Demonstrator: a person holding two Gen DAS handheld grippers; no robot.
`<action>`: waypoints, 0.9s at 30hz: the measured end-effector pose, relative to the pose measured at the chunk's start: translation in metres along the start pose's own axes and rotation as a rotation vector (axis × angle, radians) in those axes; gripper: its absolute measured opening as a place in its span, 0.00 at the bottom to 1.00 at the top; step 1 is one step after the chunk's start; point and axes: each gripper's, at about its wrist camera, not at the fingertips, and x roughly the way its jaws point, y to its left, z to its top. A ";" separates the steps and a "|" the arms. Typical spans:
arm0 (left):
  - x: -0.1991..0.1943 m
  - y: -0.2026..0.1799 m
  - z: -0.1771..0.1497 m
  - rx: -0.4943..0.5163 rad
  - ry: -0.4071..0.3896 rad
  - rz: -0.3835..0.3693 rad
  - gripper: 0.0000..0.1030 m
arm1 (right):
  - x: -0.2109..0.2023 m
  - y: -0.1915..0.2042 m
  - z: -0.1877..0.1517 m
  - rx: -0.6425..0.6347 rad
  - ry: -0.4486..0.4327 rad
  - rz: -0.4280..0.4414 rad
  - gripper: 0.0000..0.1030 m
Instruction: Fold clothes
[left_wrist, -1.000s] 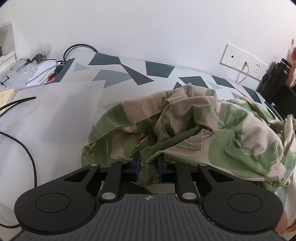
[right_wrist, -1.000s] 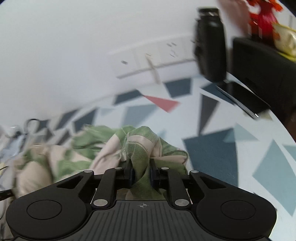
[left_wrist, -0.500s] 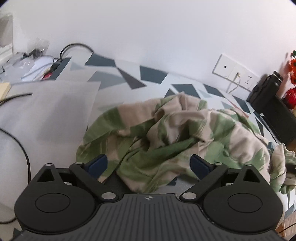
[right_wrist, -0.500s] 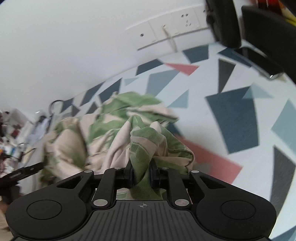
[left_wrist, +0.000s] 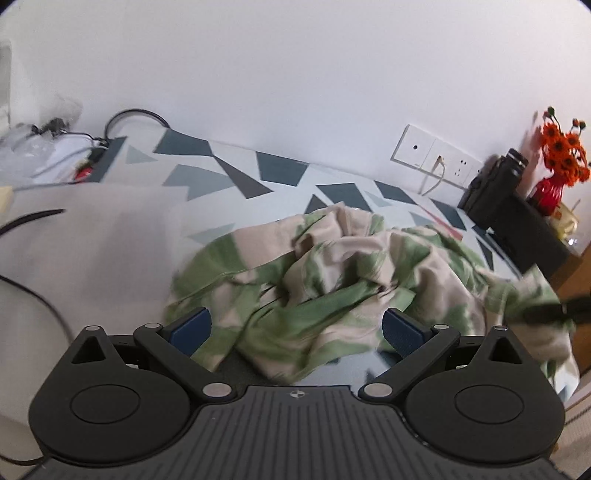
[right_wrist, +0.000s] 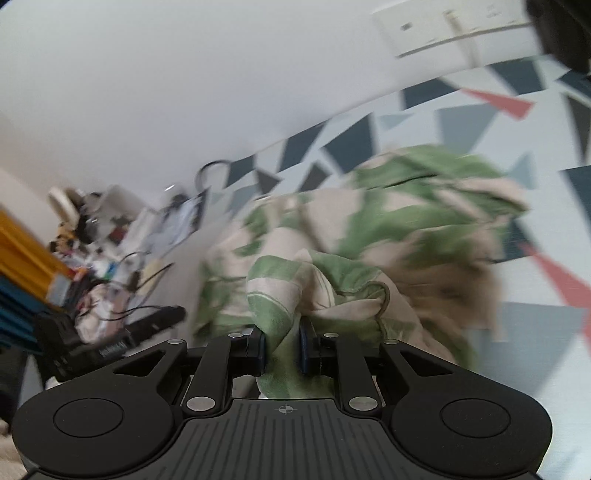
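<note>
Your left gripper (left_wrist: 297, 330) has let go, fingers now spreading wide; your right gripper (right_wrist: 282, 345) is still pinching the garment (left_wrist: 332, 280), lying crumpled mid-tabletop (left_wrist: 221, 173), folding barely begun.

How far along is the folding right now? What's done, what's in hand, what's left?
Done: nothing folded; the green and beige garment lies crumpled on the patterned tablecloth. In hand: the right claw is shut on a bunch of it, while the left claw is open with cloth between its pads. Left: spreading it flat, then every fold.
</note>
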 end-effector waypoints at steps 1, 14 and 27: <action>-0.003 0.004 -0.003 0.010 0.001 0.014 0.98 | 0.008 0.007 0.001 -0.002 0.012 0.016 0.15; -0.020 0.063 -0.034 -0.100 0.064 0.077 0.98 | 0.139 0.074 -0.003 -0.100 0.153 -0.009 0.15; -0.002 0.061 -0.029 -0.093 0.108 0.068 0.98 | 0.123 0.082 -0.012 -0.131 0.086 -0.063 0.66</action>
